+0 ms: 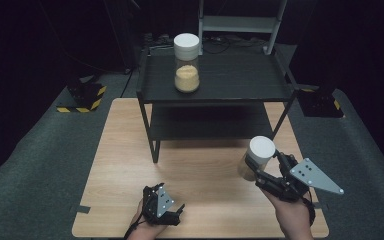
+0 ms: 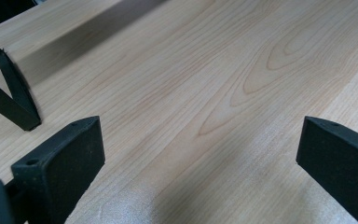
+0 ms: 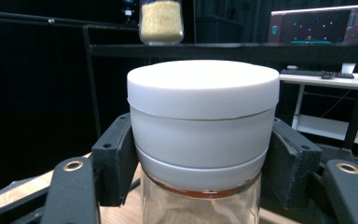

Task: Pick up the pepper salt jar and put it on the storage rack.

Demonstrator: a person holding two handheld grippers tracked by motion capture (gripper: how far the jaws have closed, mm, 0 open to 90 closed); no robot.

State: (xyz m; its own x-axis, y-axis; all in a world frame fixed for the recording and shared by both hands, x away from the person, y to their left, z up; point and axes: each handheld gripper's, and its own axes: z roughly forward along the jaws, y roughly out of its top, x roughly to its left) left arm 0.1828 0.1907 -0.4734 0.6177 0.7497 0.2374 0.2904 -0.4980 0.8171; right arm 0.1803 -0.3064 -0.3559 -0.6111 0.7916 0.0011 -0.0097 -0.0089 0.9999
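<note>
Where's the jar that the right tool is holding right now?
The held jar sits at the high view's lower right, clamped in the right tool above the table, in front of the black shelf.

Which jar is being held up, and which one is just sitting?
The jar near the table's front is clamped in the right hand-held gripper. The other jar stands untouched atop the black shelf.

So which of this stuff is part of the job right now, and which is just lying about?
In the job:
- jar, clamped in the right gripper
- shelf rack
- second jar on the rack's top

Lying about:
- left gripper, open over the table
- striped block
- keyboard
</note>
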